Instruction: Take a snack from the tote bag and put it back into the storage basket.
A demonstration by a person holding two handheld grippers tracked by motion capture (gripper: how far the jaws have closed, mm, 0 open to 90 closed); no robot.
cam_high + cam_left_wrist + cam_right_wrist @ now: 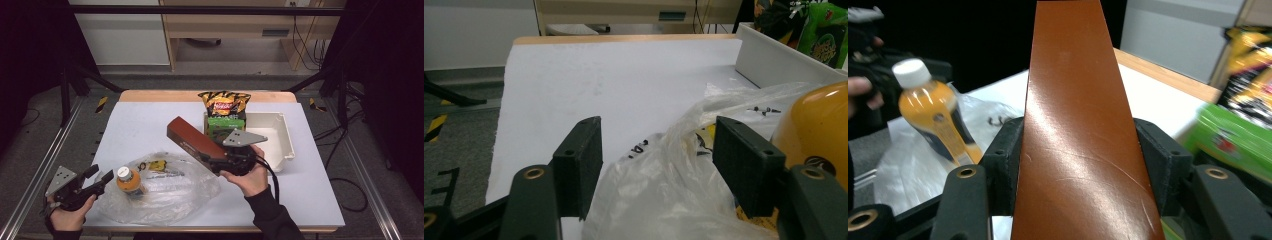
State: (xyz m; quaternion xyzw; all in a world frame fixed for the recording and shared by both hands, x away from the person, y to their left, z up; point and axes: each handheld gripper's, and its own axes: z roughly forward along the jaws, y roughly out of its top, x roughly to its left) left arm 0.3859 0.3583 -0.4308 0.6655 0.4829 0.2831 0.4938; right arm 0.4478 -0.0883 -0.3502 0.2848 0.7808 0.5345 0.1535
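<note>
Two jaws of the right gripper clamp one end of the brown box: stiff, glossy, slippery; left gripper gapes over limp plastic bag near the table's front edge.

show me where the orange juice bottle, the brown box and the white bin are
orange juice bottle (130,183), high view, on its orange shoulder below the white cap.
brown box (1073,130), right gripper view, on its glossy top face between the fingers.
white bin (284,136), high view, on its right wall.
</note>
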